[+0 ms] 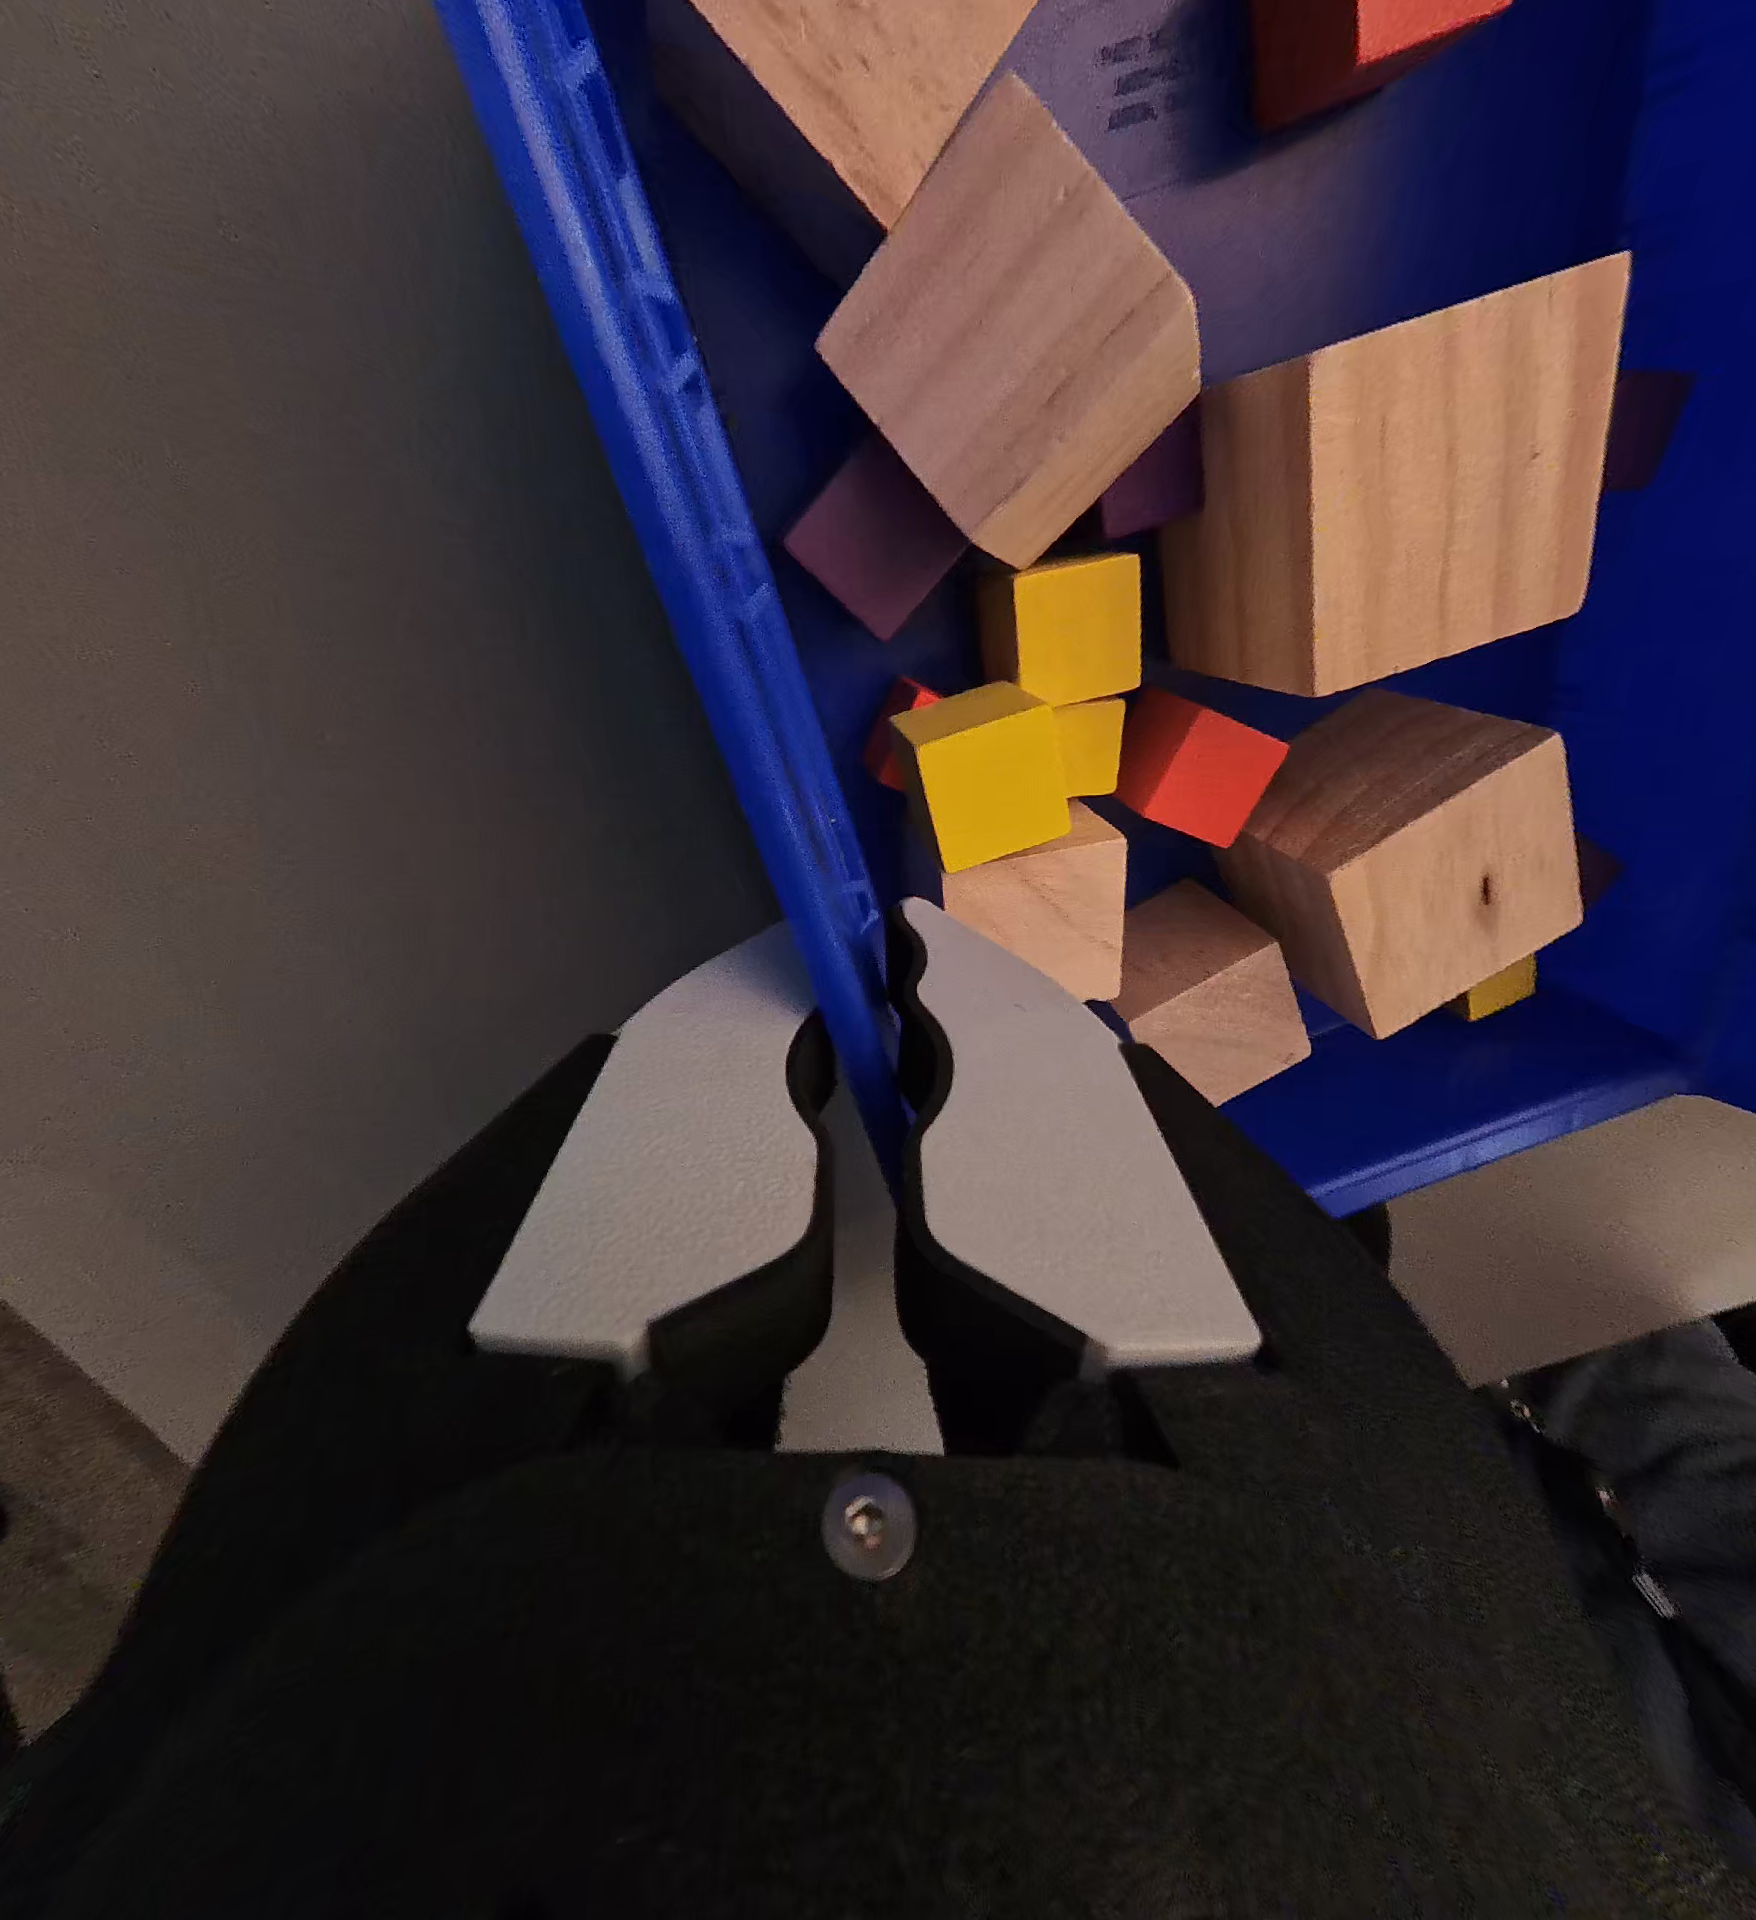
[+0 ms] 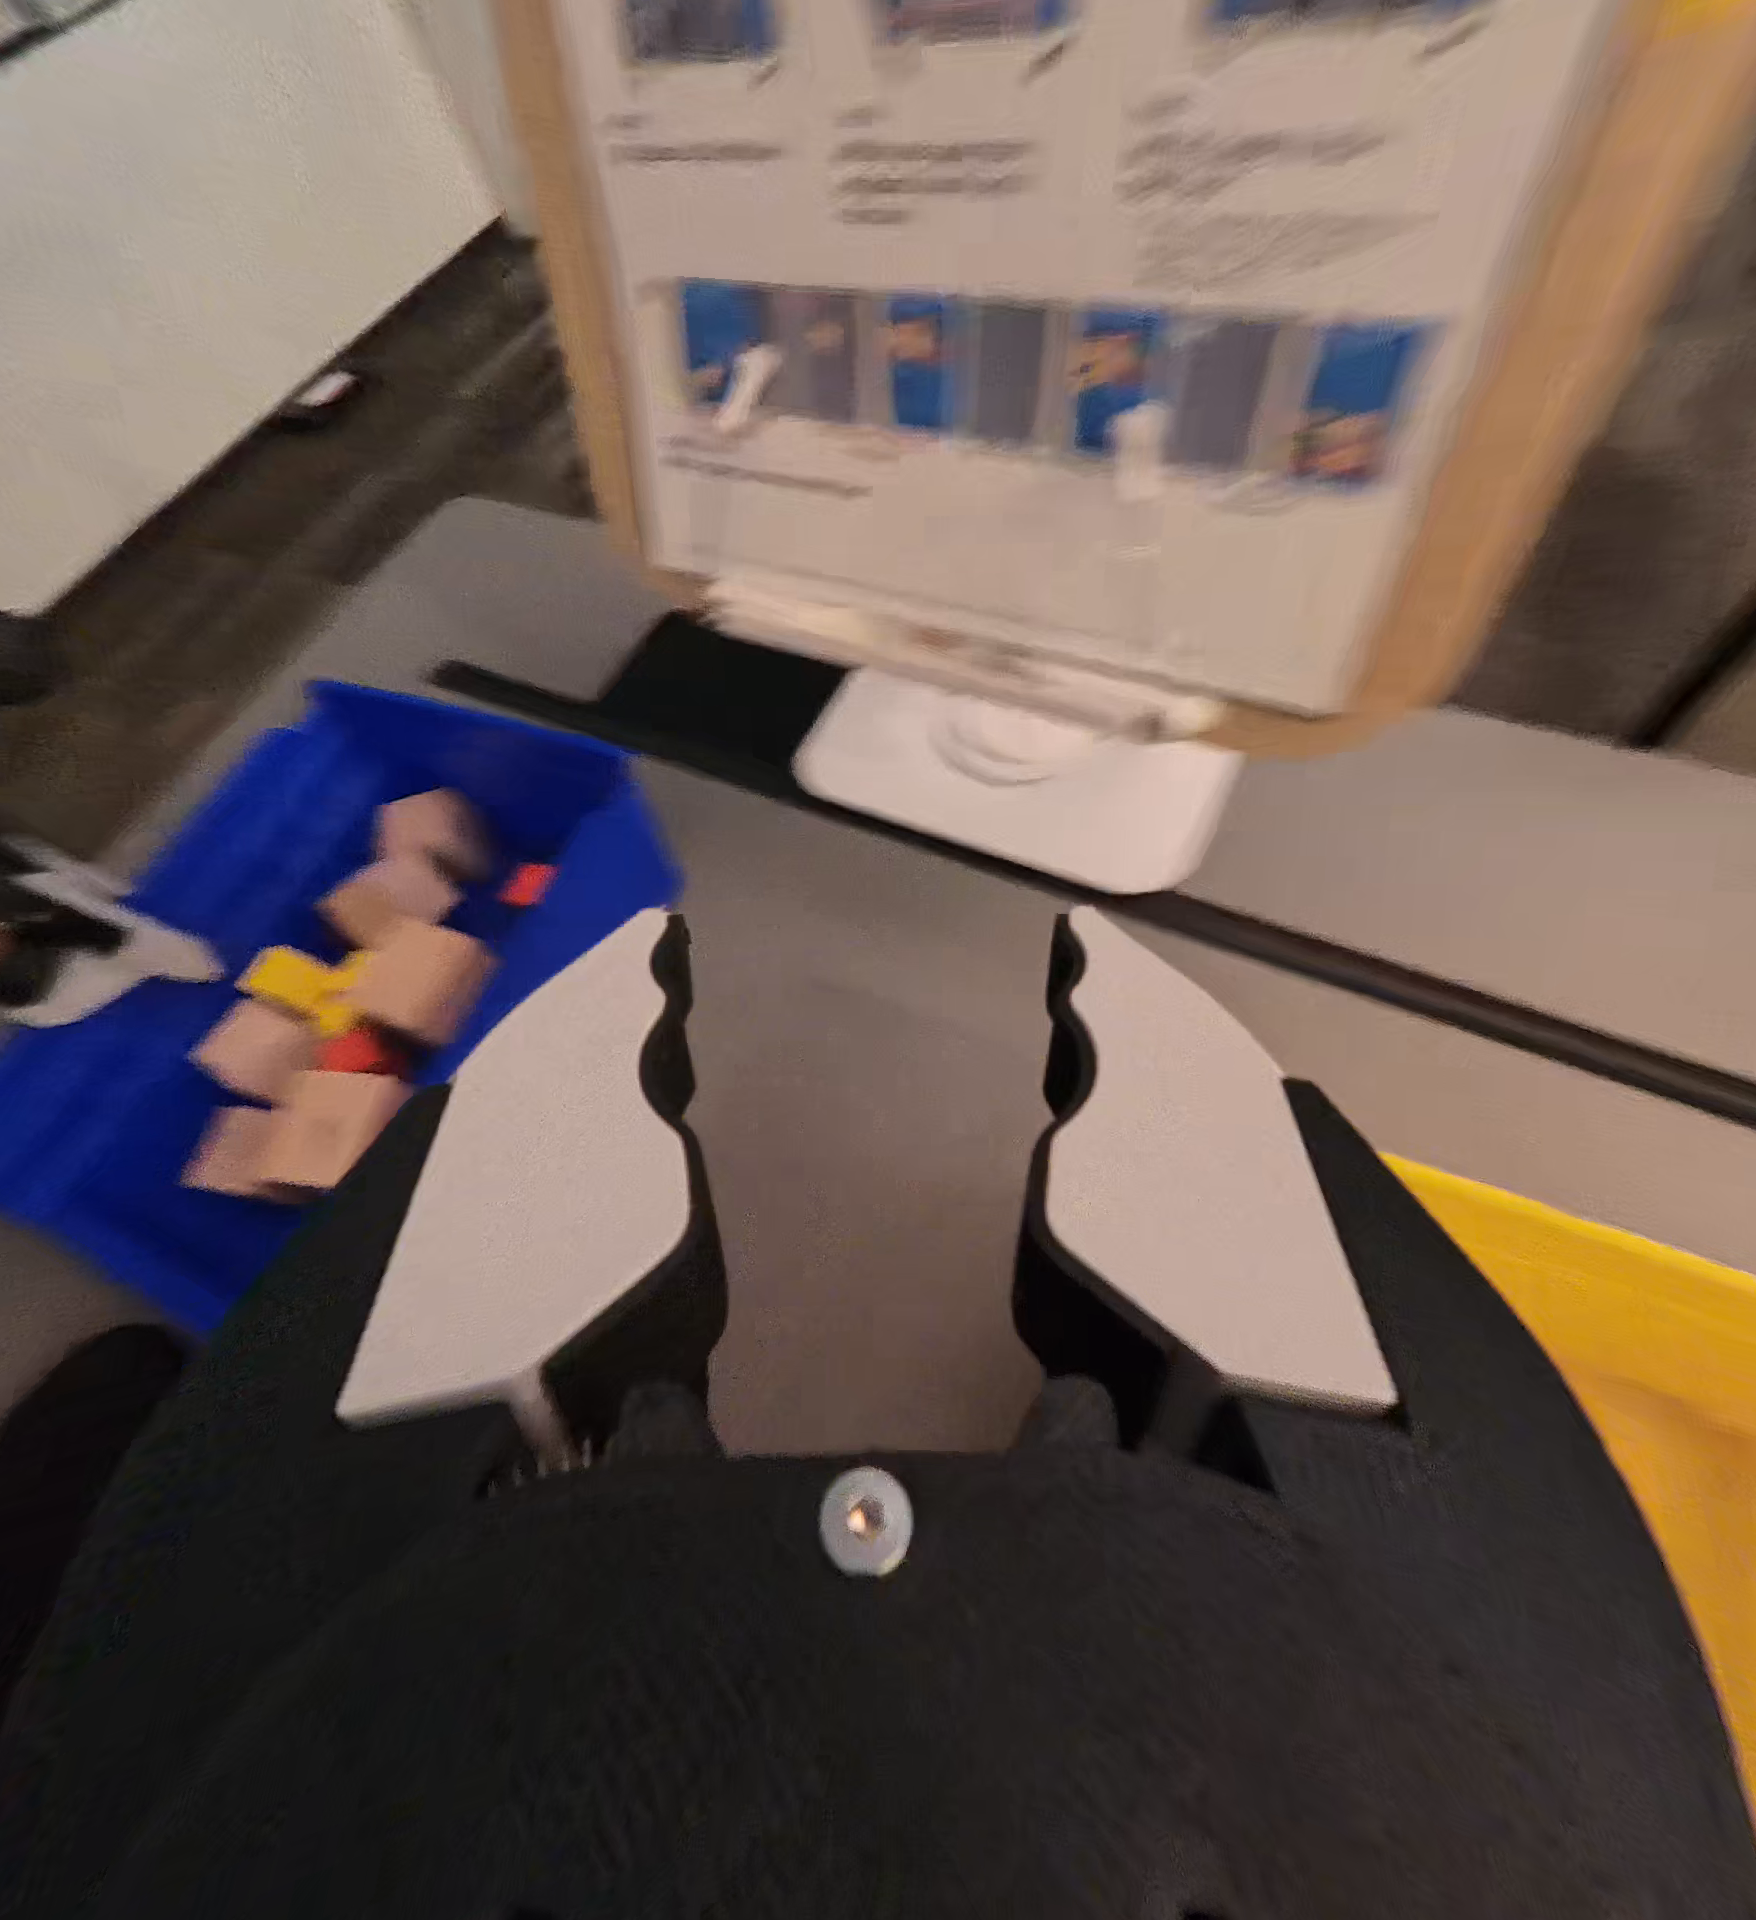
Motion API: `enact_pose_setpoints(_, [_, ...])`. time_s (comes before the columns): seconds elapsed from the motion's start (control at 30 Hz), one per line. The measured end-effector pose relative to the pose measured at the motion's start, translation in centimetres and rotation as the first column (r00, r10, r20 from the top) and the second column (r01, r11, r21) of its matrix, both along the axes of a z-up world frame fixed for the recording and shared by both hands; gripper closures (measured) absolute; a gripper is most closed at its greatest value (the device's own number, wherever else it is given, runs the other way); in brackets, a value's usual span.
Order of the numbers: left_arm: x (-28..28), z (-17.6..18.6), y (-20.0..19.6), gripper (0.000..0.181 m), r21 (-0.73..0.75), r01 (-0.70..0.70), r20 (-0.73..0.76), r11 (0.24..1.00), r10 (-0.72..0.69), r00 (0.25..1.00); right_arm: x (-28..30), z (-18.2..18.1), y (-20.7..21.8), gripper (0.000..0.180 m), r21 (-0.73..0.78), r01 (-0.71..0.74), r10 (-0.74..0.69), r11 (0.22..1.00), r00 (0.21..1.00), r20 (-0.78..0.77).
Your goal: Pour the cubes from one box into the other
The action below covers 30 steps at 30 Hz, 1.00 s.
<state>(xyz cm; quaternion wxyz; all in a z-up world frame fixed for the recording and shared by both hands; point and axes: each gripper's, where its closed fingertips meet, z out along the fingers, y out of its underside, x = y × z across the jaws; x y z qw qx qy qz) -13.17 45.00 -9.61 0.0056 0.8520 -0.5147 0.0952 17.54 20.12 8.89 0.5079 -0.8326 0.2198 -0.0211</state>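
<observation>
A blue box point(image 1: 1425, 1143) holds several wooden, yellow, red and purple cubes point(image 1: 1393, 488). My left gripper point(image 1: 869, 966) is shut on the box's side wall, one finger outside and one inside. In the right wrist view the same blue box point(image 2: 261, 821) sits at the left with the cubes point(image 2: 406, 977) in it, and the left gripper point(image 2: 136, 956) shows on its near-left rim. My right gripper point(image 2: 869, 935) is open and empty above the grey table point(image 2: 1476, 894). A yellow box point(image 2: 1684, 1403) lies at its lower right, partly cut off.
A wood-framed board with a printed sheet point(image 2: 1040, 312) stands on a white base point(image 2: 1019, 790) at the table's back. A black strip point(image 2: 1373, 977) runs across the table. Carpet floor point(image 1: 12, 1371) lies beyond the table edge on the left.
</observation>
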Motion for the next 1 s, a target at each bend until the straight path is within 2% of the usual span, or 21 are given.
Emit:
enact_pose_setpoints(0.07, [0.0, 0.0, 0.0, 0.175, 0.036, 0.014, -0.013, 0.999, -0.014, 1.000, -4.1, -2.8, 4.2, 0.112, -0.058, -0.087, 0.079, 0.995, 0.989, -0.125])
enact_pose_setpoints(0.17, [0.1, -0.1, 0.1, 0.175, 0.048, 0.014, -0.010, 0.999, -0.013, 1.000, -8.6, -7.6, 9.2, 0.103, -0.138, -0.147, 0.098, 0.979, 0.945, -0.313])
enact_pose_setpoints(0.33, [0.2, -0.3, 0.0, 0.174, -0.010, -0.035, 0.037, 0.999, 0.036, 0.999, -14.1, -14.2, 13.6, 0.104, -0.344, -0.219, 0.042, 0.913, 0.889, -0.456])
enact_pose_setpoints(0.43, [0.3, -0.3, -0.1, 0.172, -0.054, -0.079, 0.055, 0.995, 0.082, 0.995, -15.9, -17.3, 14.1, 0.116, -0.519, -0.239, -0.001, 0.821, 0.907, -0.420])
enact_pose_setpoints(0.53, [0.4, -0.6, -0.3, 0.170, -0.126, -0.136, 0.070, 0.983, 0.145, 0.987, -15.5, -19.5, 13.6, 0.129, -0.670, -0.180, -0.047, 0.720, 0.951, -0.306])
enact_pose_setpoints(0.67, [0.7, -0.7, -0.5, 0.166, -0.223, -0.174, 0.068, 0.959, 0.193, 0.979, -15.7, -22.1, 12.2, 0.147, -0.777, -0.192, -0.080, 0.600, 0.951, -0.297])
enact_pose_setpoints(0.73, [0.8, -0.7, -0.4, 0.165, -0.237, -0.169, 0.053, 0.957, 0.186, 0.981, -16.1, -22.3, 12.5, 0.156, -0.758, -0.220, -0.098, 0.614, 0.932, -0.350])
enact_pose_setpoints(0.93, [2.0, -0.7, 0.5, 0.166, -0.214, -0.191, 0.059, 0.958, 0.207, 0.976, -16.1, -22.3, 12.8, 0.157, -0.742, -0.250, -0.085, 0.622, 0.920, -0.382])
enact_pose_setpoints(1.0, [2.3, -0.9, 0.6, 0.163, -0.201, -0.188, 0.060, 0.961, 0.203, 0.977, -16.4, -22.2, 13.1, 0.163, -0.722, -0.273, -0.076, 0.636, 0.909, -0.411])
